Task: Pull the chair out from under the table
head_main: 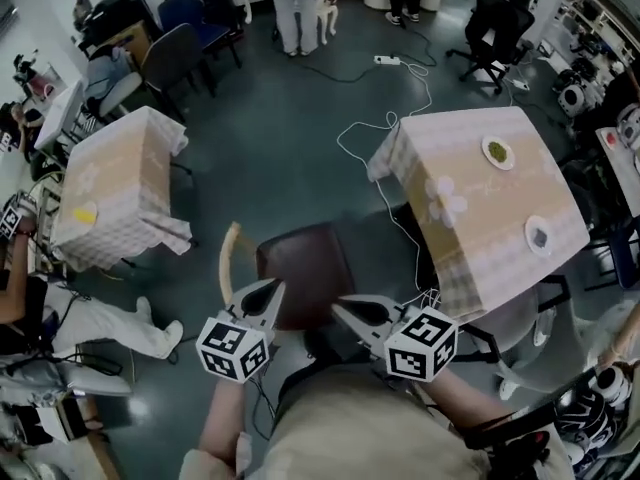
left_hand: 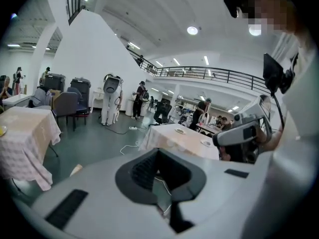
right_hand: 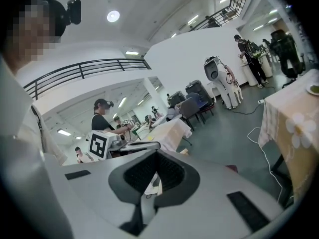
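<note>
Both my grippers empty, jaws closed together: left gripper point(head_main: 270, 290), right gripper point(head_main: 345, 311); dark-brown-seated wooden chair point(head_main: 300, 266) stands clear of beige cloth-covered square table point(head_main: 500, 208), near its corner; small white plate point(head_main: 485, 154) holds something green; second white plate point(head_main: 527, 230), contents unclear; chair legs hidden.

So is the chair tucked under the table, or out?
Out. The chair's whole brown seat shows beside the table, not under it.

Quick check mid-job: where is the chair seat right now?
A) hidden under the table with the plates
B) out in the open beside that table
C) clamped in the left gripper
B: the head view shows the whole dark chair seat uncovered, beside the table rather than under it.
</note>
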`<state>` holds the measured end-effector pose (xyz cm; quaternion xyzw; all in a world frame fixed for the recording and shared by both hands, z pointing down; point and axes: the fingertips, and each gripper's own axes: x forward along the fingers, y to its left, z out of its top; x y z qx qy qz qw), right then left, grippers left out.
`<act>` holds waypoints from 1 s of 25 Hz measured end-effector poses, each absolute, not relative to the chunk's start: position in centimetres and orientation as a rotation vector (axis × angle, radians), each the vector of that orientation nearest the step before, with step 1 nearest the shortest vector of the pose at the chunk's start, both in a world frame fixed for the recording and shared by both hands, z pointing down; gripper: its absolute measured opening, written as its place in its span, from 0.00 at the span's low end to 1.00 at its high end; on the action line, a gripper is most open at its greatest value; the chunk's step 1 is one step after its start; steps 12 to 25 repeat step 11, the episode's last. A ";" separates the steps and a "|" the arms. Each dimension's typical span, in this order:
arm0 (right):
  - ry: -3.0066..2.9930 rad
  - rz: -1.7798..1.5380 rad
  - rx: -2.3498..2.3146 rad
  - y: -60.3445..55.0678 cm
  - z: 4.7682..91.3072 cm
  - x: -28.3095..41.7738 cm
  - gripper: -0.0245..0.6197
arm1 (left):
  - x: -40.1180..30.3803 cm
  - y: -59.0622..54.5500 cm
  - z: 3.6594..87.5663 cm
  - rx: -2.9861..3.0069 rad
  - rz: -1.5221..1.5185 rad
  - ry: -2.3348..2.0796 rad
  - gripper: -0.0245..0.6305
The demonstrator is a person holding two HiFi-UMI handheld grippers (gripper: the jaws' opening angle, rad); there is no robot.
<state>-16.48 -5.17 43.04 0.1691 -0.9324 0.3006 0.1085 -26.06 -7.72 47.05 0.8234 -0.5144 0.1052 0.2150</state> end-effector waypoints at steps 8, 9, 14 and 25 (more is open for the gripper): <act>-2.776 0.943 0.393 -4.6 42.5 -11.4 0.05 | -20.3 -6.6 45.2 2.247 0.257 -1.490 0.05; -2.770 0.959 0.364 -4.0 42.6 -10.6 0.05 | -19.3 -5.8 45.5 2.224 0.252 -1.495 0.05; -2.755 0.993 0.310 -2.8 42.7 -9.0 0.05 | -17.3 -4.1 46.1 2.182 0.246 -1.501 0.05; -2.755 0.993 0.310 -2.8 42.7 -9.0 0.05 | -17.3 -4.1 46.1 2.182 0.246 -1.501 0.05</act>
